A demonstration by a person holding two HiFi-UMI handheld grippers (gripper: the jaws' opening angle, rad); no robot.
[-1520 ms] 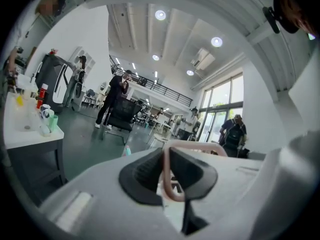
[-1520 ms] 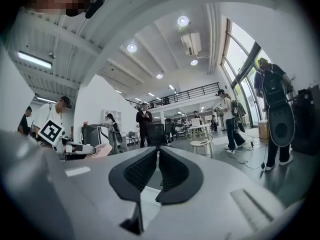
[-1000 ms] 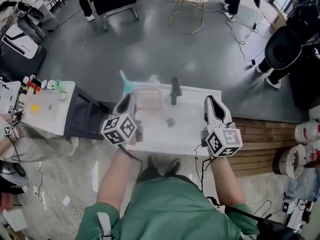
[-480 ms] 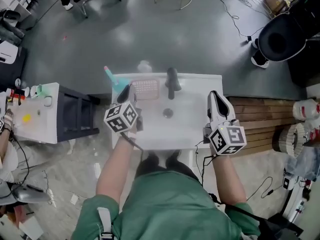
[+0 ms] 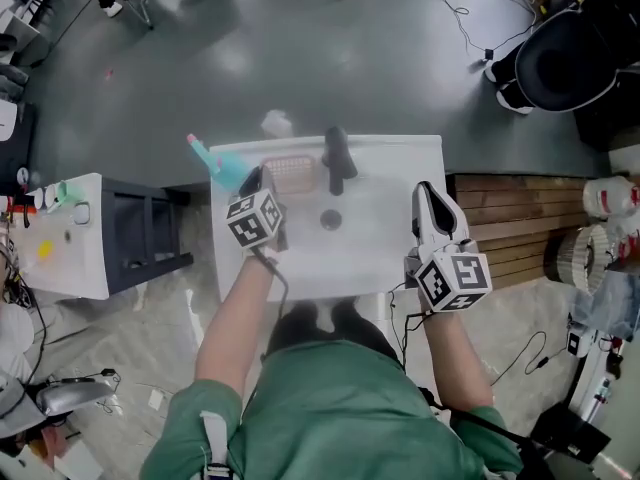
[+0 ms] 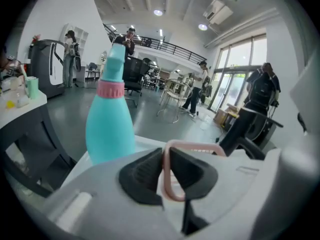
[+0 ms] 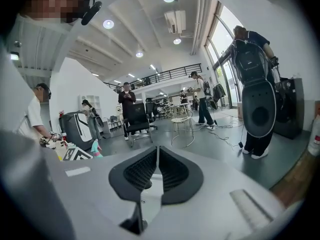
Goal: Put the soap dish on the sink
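Placement step: the left gripper [image 5: 258, 182] is clamped on the near rim of the pink soap dish [image 5: 293, 175], which lies at the back ledge of the sink [image 5: 400, 173], between the teal bottle [image 5: 222, 166] and the black faucet [image 5: 337, 158]. Lower the dish until its base rests flat on the ledge (contact cannot be confirmed from these views), then part the jaws and withdraw straight back, clear of the bottle. The right gripper [image 5: 430, 196] hovers over the sink's right edge, jaws pressed together on nothing. Dish opening faces up; its long axis runs left to right along the rear ledge, one short side toward the faucet.
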